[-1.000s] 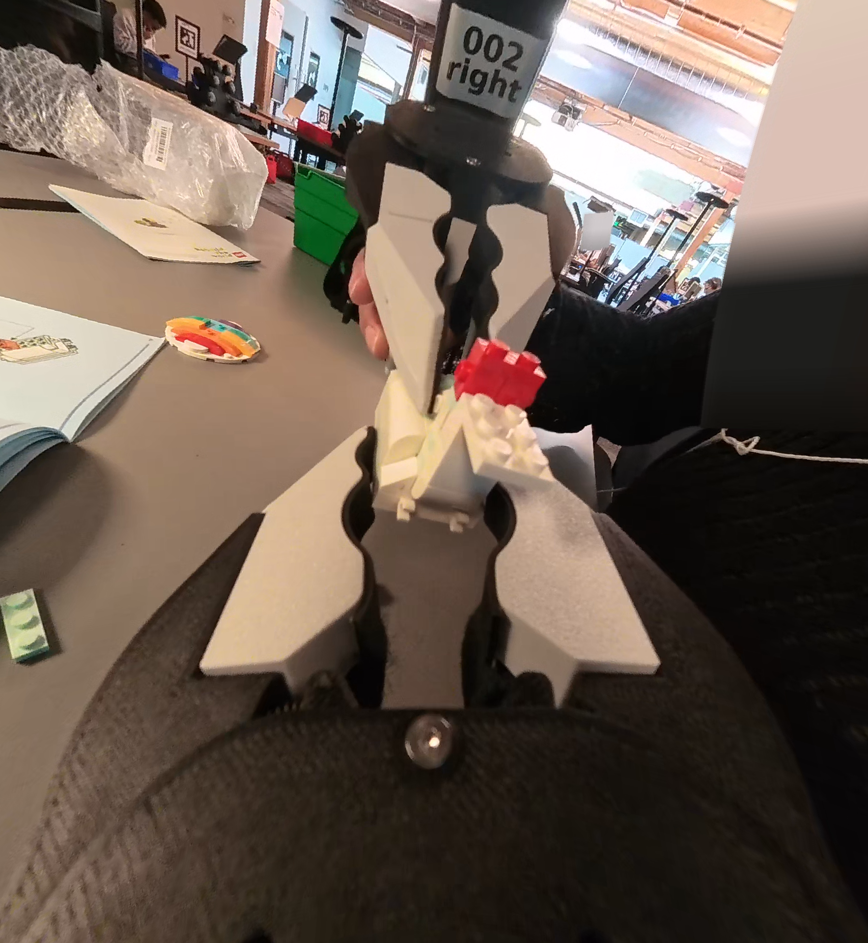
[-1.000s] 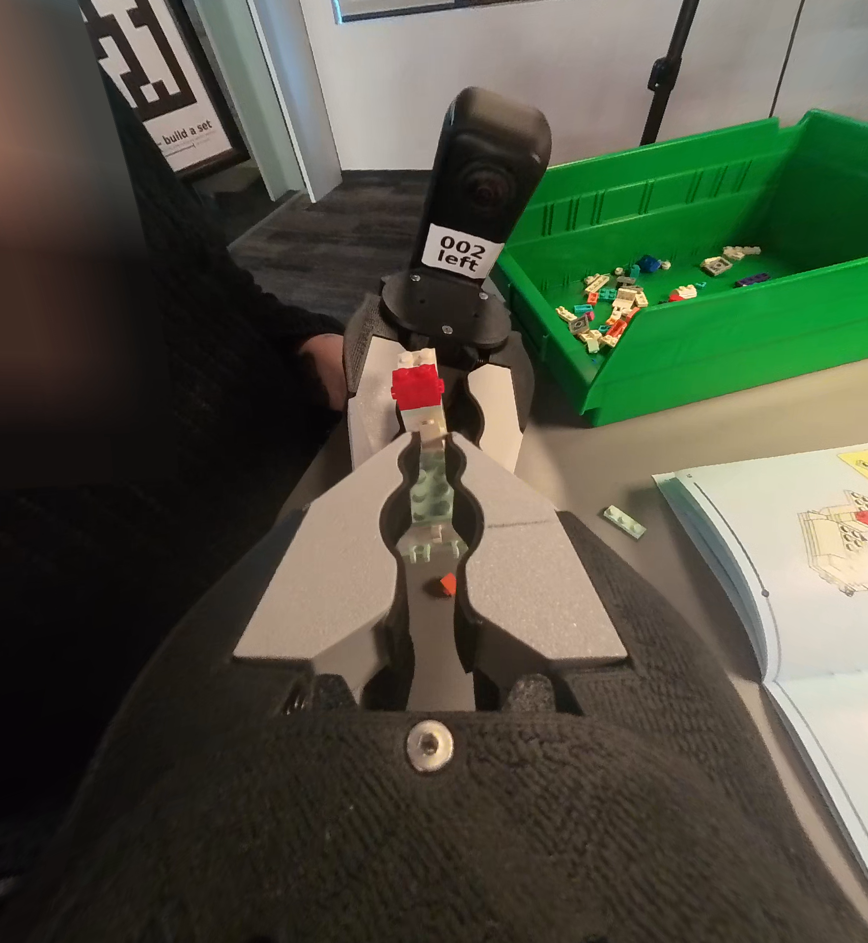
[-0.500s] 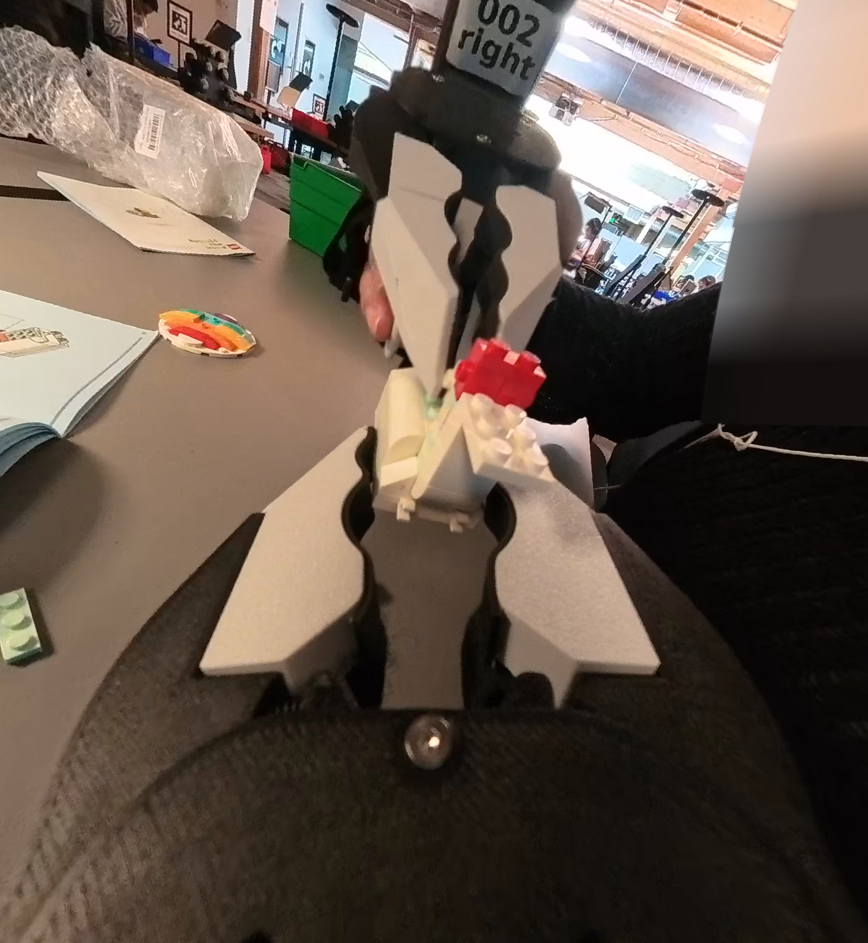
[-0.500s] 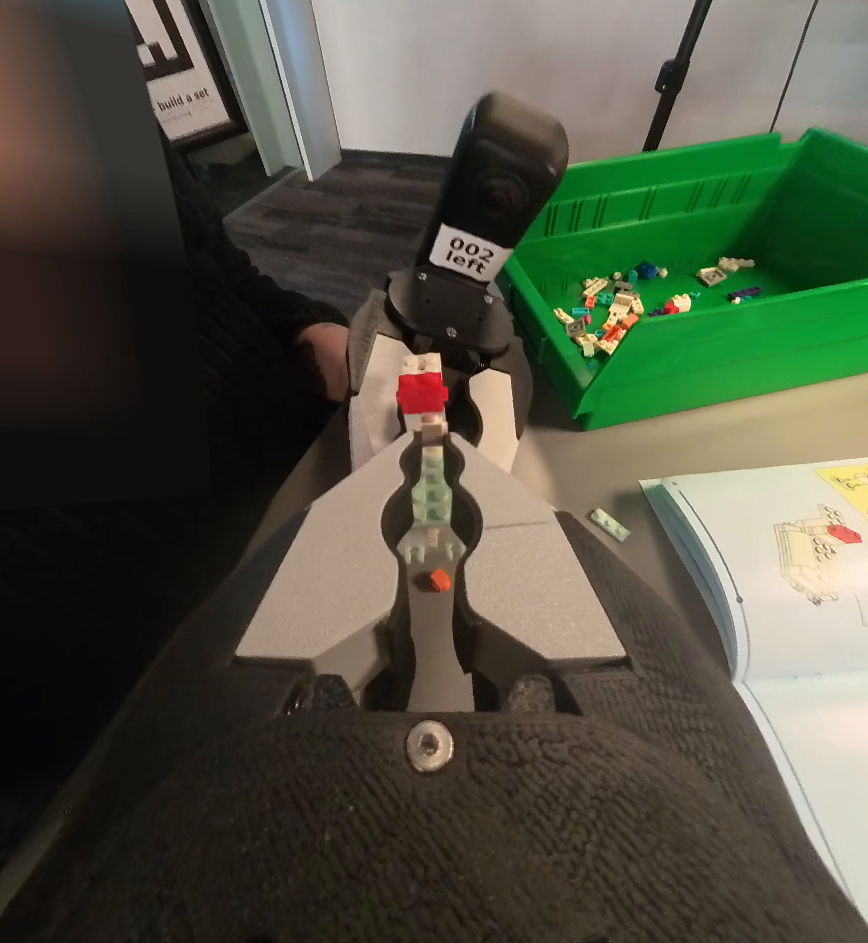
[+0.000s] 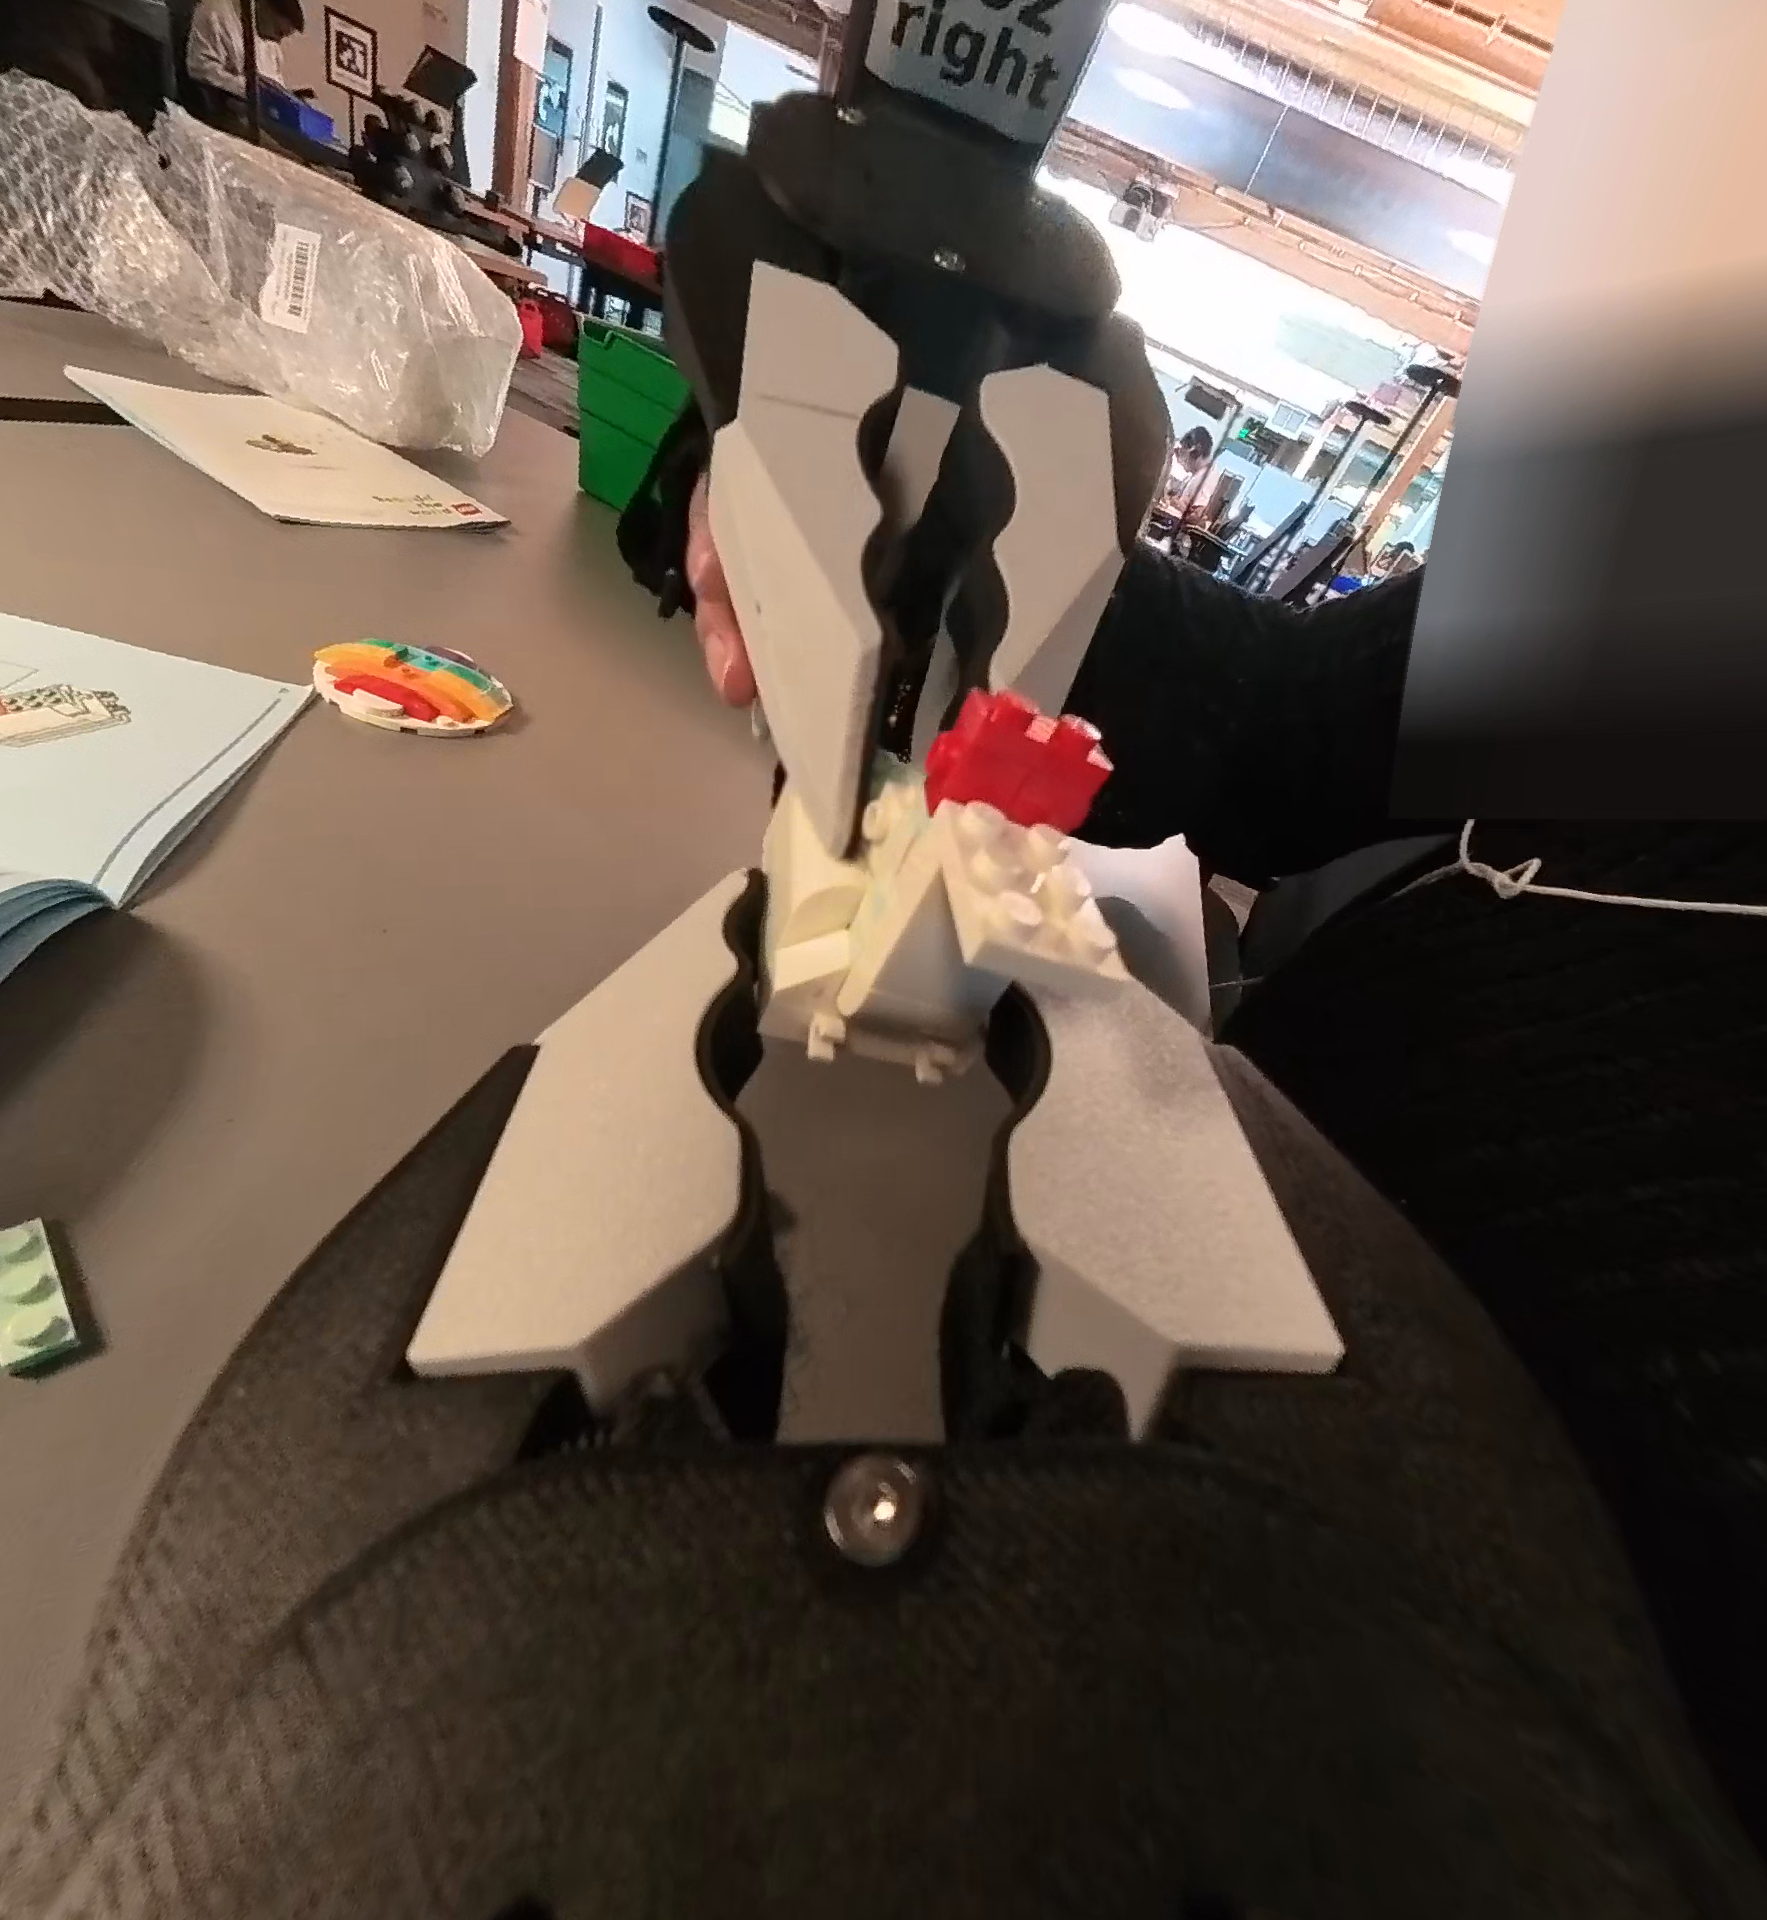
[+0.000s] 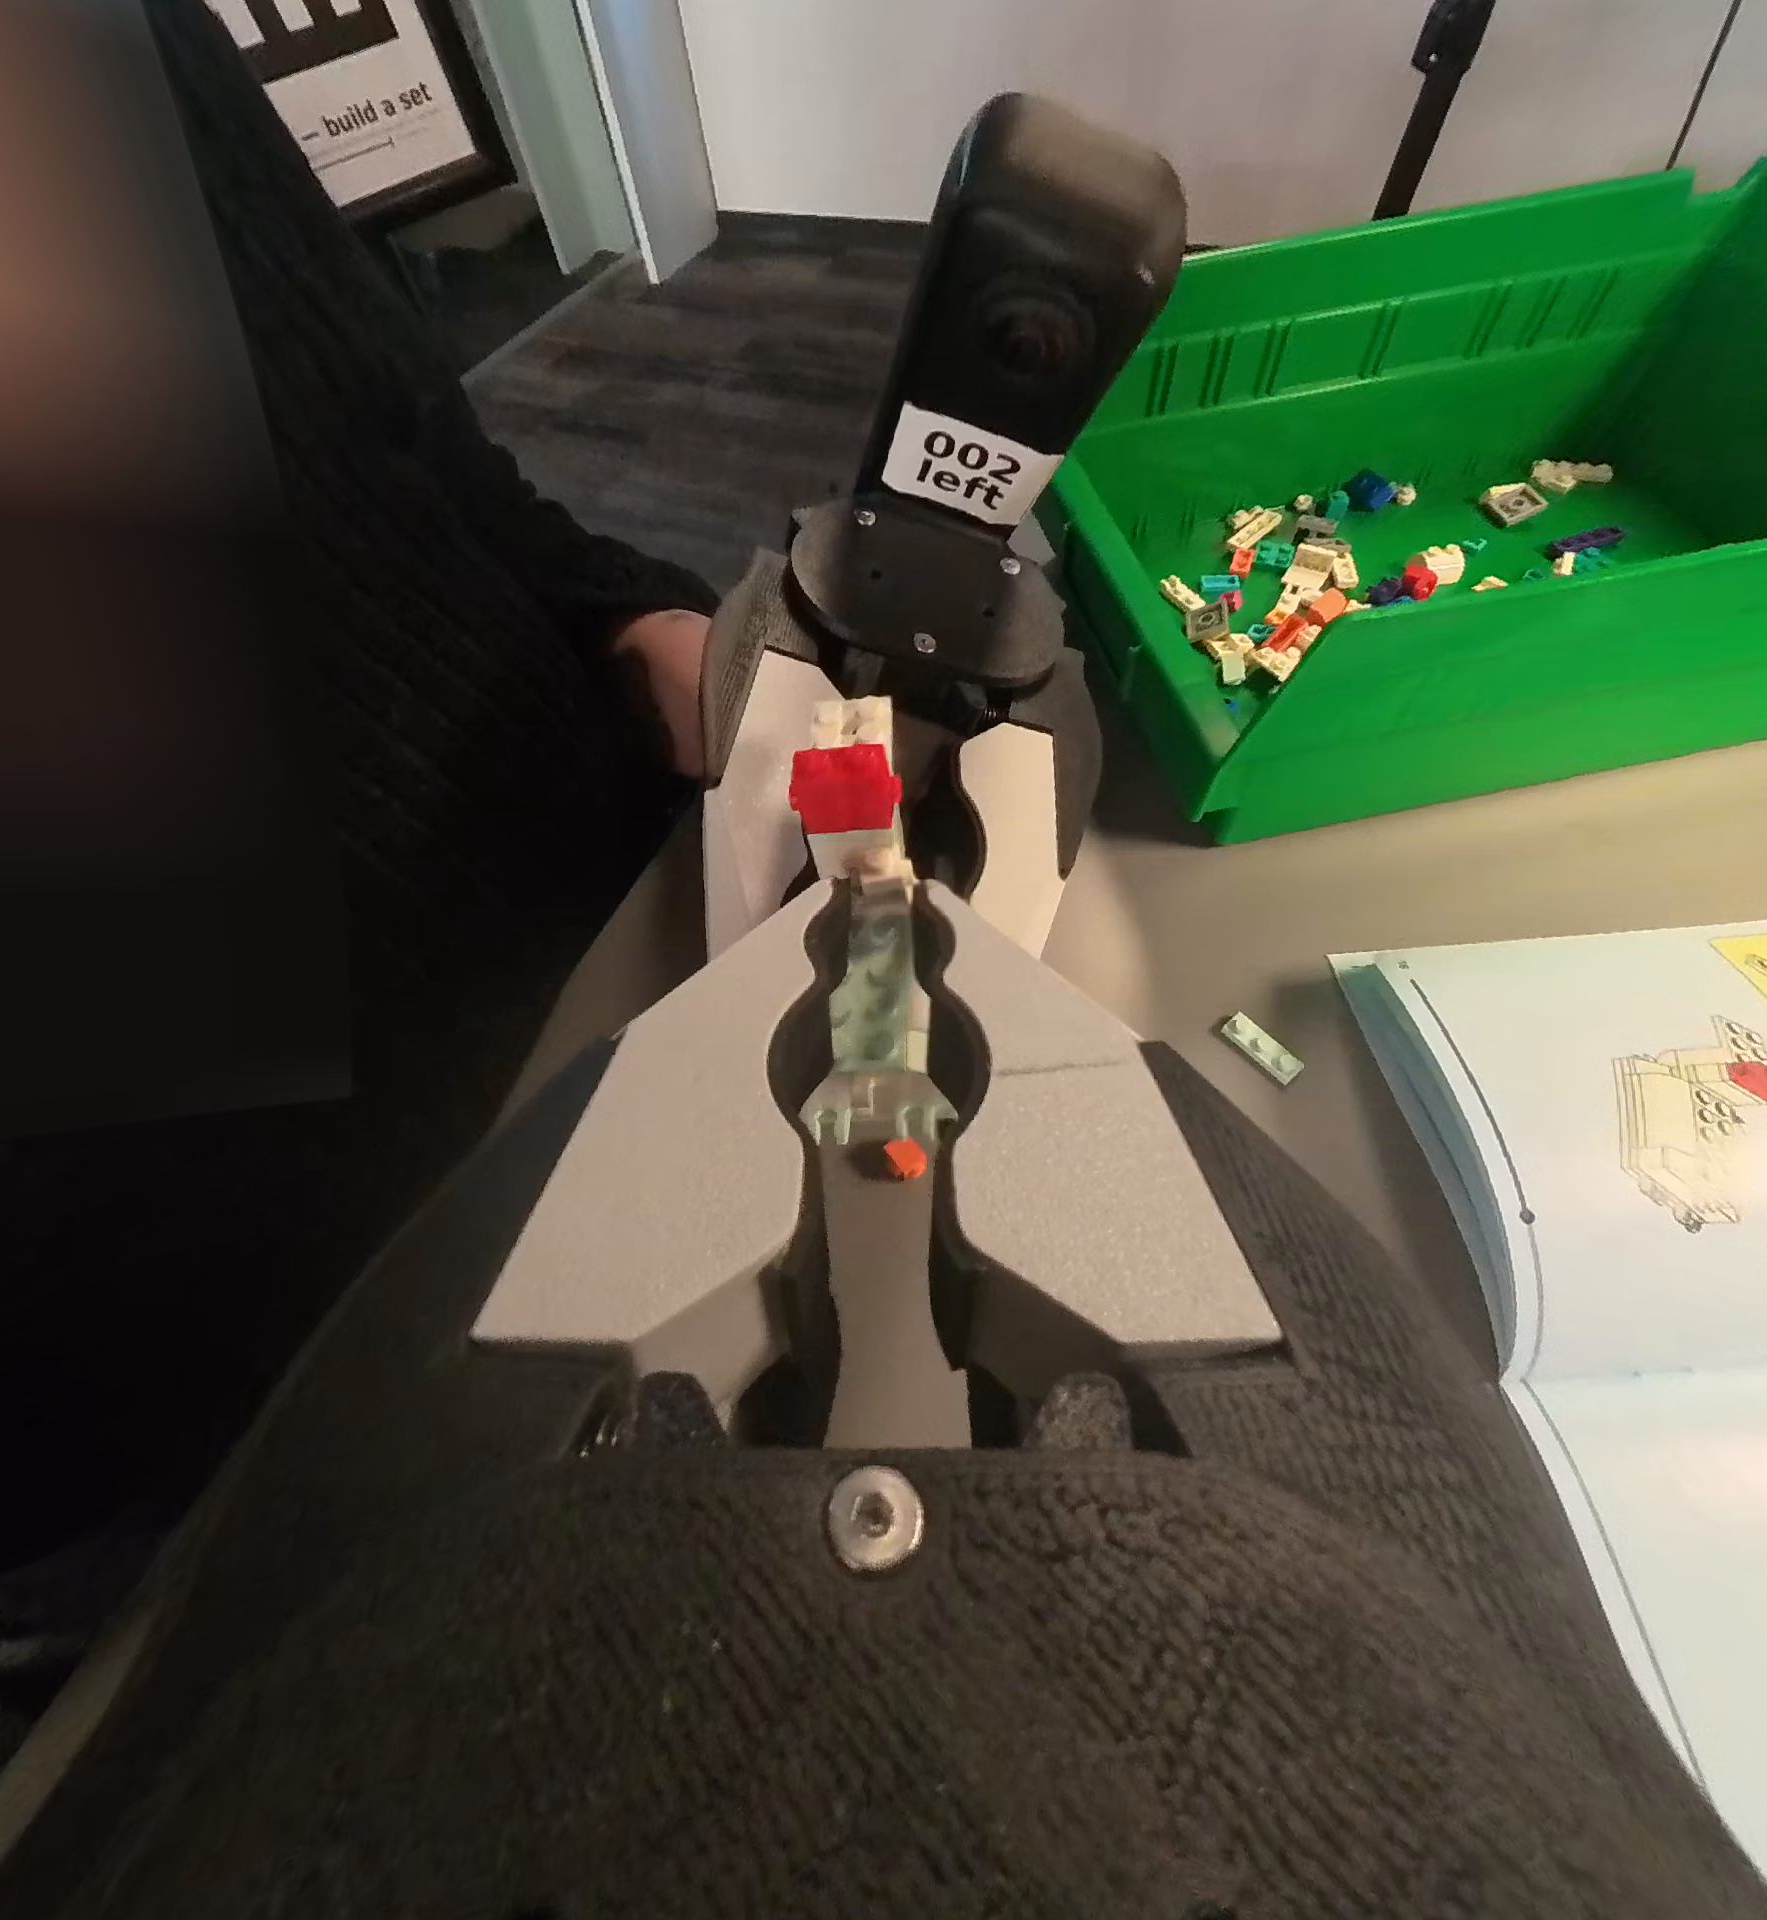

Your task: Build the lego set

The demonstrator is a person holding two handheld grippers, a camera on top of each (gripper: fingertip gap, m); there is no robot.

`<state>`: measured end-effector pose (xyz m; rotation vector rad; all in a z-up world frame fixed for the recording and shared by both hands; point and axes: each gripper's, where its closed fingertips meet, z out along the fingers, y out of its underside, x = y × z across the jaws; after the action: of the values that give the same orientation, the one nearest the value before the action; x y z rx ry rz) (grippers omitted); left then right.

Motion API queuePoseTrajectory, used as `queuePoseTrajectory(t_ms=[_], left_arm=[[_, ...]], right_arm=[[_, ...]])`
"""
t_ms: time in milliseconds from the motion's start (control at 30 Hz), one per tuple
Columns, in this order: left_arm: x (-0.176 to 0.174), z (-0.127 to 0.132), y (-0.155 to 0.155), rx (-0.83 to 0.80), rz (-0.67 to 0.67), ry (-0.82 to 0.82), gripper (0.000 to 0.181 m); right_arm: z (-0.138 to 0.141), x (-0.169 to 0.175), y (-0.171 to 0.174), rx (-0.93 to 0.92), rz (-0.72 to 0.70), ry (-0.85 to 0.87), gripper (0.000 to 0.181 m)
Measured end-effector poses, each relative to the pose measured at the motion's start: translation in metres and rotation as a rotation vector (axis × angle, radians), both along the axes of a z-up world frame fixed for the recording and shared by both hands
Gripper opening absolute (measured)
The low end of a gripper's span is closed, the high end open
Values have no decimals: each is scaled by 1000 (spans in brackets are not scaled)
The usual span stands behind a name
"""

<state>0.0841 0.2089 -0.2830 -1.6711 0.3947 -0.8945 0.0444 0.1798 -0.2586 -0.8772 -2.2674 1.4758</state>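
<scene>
Left gripper (image 5: 874, 935) clenched on white Lego sub-assembly (image 5: 889, 940) with red brick (image 5: 1019, 764) on top. Right gripper (image 6: 874, 899) pinches a pale green plate (image 6: 874, 1013), tip against the assembly. Risk: skewed push pops bricks loose. Below: grey table (image 5: 391, 935); beyond the right gripper, green parts bin (image 6: 1544, 707); to its right, open instruction booklet (image 6: 1637, 1195).
</scene>
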Motion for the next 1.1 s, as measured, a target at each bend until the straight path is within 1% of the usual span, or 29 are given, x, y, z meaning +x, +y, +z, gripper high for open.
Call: queuePoseTrajectory(t_ms=[167, 267, 333, 467, 567, 667, 700, 767, 800, 867, 933, 967, 1100], left_arm=[[0, 0, 0, 3, 2, -1, 39], [-1, 1, 0, 5, 8, -6, 39], [-4, 2, 2, 4, 17, -22, 39], [-6, 4, 3, -1, 15, -48, 39], [-5, 4, 3, 2, 5, -49, 39], [-6, 7, 3, 8, 8, -62, 40], [-8, 10, 4, 4, 16, -79, 39], [-10, 19, 5, 5, 11, -130, 39], [-11, 22, 7, -1, 13, -145, 39], [-13, 27, 10, -5, 11, -150, 39], [-16, 31, 13, -10, 15, -145, 40], [-16, 31, 15, -17, 16, -141, 40], [-16, 35, 21, -39, 8, -167, 40]], right_arm=[[0, 0, -1, -10, 2, -6, 11], [1, 1, 1, -3, -9, -3, 16], [4, 3, 4, -3, -18, 16, 19], [9, 5, 10, -5, -48, 46, 18], [13, 8, 11, -5, -45, 59, 19], [18, 12, 15, 22, -37, 94, 28], [19, 12, 18, 54, -44, 119, 33], [16, 11, 28, 171, -74, 201, 49], [14, 9, 34, 253, -94, 262, 56], [13, 4, 42, 423, -134, 404, 76], [12, 0, 45, 572, -154, 507, 89], [11, -2, 46, 648, -160, 554, 92], [13, -13, 43, 960, -179, 726, 91]])
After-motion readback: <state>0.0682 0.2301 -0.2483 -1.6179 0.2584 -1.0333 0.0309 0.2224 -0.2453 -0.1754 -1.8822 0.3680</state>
